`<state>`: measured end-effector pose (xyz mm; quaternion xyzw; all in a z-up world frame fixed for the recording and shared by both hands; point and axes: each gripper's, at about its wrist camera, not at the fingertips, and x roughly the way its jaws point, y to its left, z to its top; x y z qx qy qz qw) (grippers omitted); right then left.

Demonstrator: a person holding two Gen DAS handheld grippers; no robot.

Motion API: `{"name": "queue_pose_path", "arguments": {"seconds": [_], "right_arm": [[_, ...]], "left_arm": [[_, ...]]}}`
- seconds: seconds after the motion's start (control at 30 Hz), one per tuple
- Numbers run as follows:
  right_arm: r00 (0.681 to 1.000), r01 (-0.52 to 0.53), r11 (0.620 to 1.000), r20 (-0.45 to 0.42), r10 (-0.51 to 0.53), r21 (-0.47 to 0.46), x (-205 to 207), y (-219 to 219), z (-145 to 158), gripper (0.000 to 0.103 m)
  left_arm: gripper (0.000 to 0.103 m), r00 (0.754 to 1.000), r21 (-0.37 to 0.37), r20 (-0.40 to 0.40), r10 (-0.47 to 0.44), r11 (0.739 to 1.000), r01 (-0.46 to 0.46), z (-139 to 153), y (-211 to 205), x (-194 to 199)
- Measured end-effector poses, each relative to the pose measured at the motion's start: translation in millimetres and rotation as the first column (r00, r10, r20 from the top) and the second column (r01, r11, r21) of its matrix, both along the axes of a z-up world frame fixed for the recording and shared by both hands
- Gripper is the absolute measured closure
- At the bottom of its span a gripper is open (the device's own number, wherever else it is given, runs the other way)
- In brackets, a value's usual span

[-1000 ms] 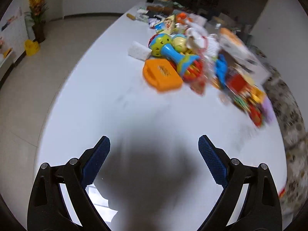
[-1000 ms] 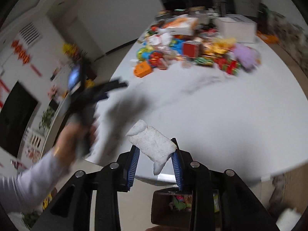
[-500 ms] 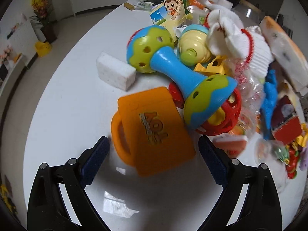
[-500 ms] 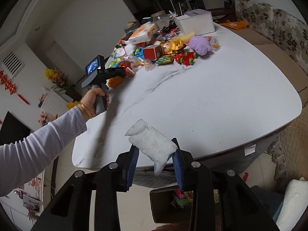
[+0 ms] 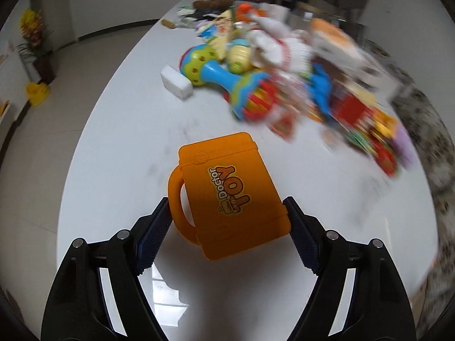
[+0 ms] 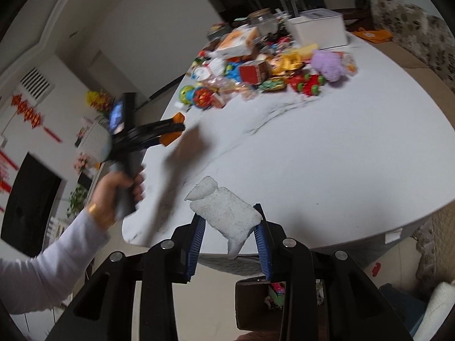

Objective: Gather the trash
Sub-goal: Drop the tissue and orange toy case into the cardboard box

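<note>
The left gripper [image 5: 227, 221] is closing on the stiff, light orange toy case [image 5: 227, 196], its fingers pressing the sides; the right gripper [image 6: 229, 224] is gripping a soft white foam scrap [image 6: 224, 213].

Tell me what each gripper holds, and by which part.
The left gripper, jaws closing, has the orange toy case between its pads by the handle and the opposite edge. The right gripper clamps a white foam piece across its sides.

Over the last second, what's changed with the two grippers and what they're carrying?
The left gripper swung to the toy pile, and its jaws are closing on the orange toy case, now lifted off the white table. The right gripper stays shut on the white foam scrap above the bin.
</note>
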<state>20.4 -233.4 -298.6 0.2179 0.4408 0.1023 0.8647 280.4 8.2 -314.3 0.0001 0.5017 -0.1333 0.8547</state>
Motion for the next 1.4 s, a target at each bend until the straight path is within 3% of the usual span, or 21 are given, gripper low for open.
{"name": "queue_pose_path", "arguments": {"seconds": [0.23,0.4,0.53,0.63,0.77,0.93,1.0,1.03,1.1,1.13,1.17,1.23,1.4], "right_arm": [[0.986,-0.16,0.987,-0.042,0.159,-0.029,-5.2,22.5,-4.4,0.069],[0.955,-0.268,0.961,-0.149,0.256,-0.068,-27.4,33.1,-35.1,0.069],[0.93,-0.294,0.953,-0.252,0.267,-0.073,-44.3,30.7,-75.0,0.069],[0.906,-0.313,0.945,-0.329,0.267,-0.094,-54.9,27.7,-115.4,0.069],[0.872,-0.301,0.948,-0.434,0.228,-0.108,-61.0,14.8,-183.1,0.069],[0.82,-0.277,0.95,-0.55,0.156,-0.143,-59.8,0.6,-290.0,0.069],[0.796,-0.274,0.948,-0.592,0.128,-0.163,-57.1,-4.2,-327.0,0.063],[0.784,-0.267,0.946,-0.612,0.101,-0.185,-56.6,-8.5,-343.6,0.044],[0.736,-0.258,0.941,-0.675,0.043,-0.221,-55.4,-17.1,-379.2,0.02],[0.716,-0.25,0.939,-0.698,0.016,-0.235,-60.0,-20.4,-391.8,0.026],[0.689,-0.238,0.944,-0.724,-0.001,-0.228,-62.6,-25.8,-403.8,0.026],[0.671,-0.228,0.945,-0.741,-0.022,-0.235,-63.1,-31.8,-409.8,0.026],[0.69,-0.255,0.936,-0.724,0.001,-0.241,-67.9,-32.4,-377.8,0.022]], "left_arm": [[0.026,0.991,-0.071,-0.042,-0.13,0.989,0.127,35.2,15.6,-152.5],[0.026,0.968,-0.085,-0.17,-0.183,0.982,0.171,17.2,5.7,-240.0],[0.026,0.937,-0.085,-0.31,-0.16,0.986,0.14,-36.5,-3.0,-282.9],[0.026,0.91,-0.047,-0.4,-0.107,0.994,0.096,-97.4,-12.3,-297.0],[0.026,0.863,0.021,-0.504,-0.036,0.998,0.053,-182.2,-24.1,-300.6],[0.027,0.789,0.13,-0.613,0.035,0.99,0.057,-300.8,-40.3,-306.4],[0.026,0.763,0.175,-0.643,0.065,0.982,0.064,-337.3,-44.9,-305.3],[0.025,0.74,0.203,-0.667,0.086,0.977,0.069,-358.2,-45.8,-303.9],[0.022,0.663,0.199,-0.743,0.092,0.976,0.087,-393.7,-44.9,-306.6],[0.022,0.617,0.194,-0.782,0.087,0.975,0.108,-411.3,-45.3,-307.2],[0.022,0.596,0.2,-0.798,0.085,0.971,0.13,-420.3,-46.3,-306.0],[0.022,0.597,0.229,-0.797,0.095,0.962,0.152,-422.3,-44.5,-304.3],[0.013,0.603,0.205,-0.793,0.085,0.97,0.133,-393.2,-37.4,-305.2]]}}
